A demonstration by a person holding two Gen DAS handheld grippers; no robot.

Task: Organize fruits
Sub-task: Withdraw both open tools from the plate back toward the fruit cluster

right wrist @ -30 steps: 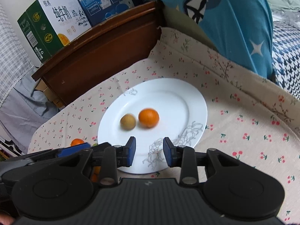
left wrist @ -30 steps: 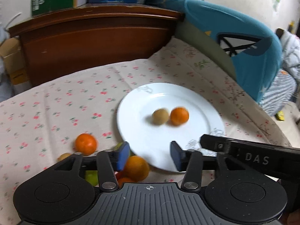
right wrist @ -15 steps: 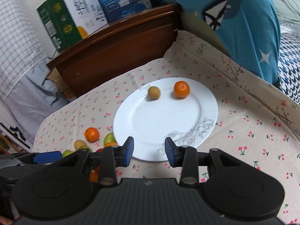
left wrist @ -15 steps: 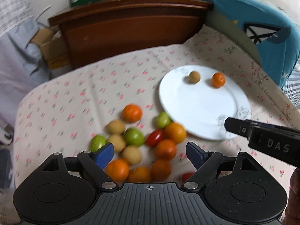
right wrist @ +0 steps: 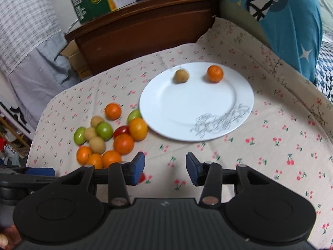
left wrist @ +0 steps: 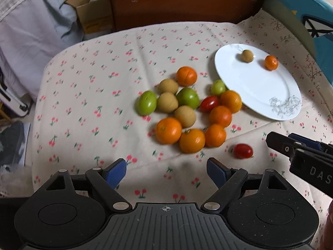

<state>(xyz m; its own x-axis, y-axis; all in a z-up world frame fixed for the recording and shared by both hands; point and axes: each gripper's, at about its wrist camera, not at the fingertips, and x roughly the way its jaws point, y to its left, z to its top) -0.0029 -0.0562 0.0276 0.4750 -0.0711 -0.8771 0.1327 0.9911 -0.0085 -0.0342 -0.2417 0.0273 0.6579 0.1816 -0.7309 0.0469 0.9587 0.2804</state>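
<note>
Both jaws just widened, nothing between: left gripper [left wrist: 166, 171] spread wide, right gripper [right wrist: 165, 167] partly apart. Fruit pile [left wrist: 187, 110] sits left of the plate [left wrist: 260, 95]. I'd pinch one round, slippery orange [left wrist: 191, 140] across its middle, gently.

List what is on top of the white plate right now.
Two fruits sit on the white plate, apart from each other near its far rim: a small tan fruit and a small orange. The rest is bare, with a grey drawing by the near rim. Nothing hides it.
</note>
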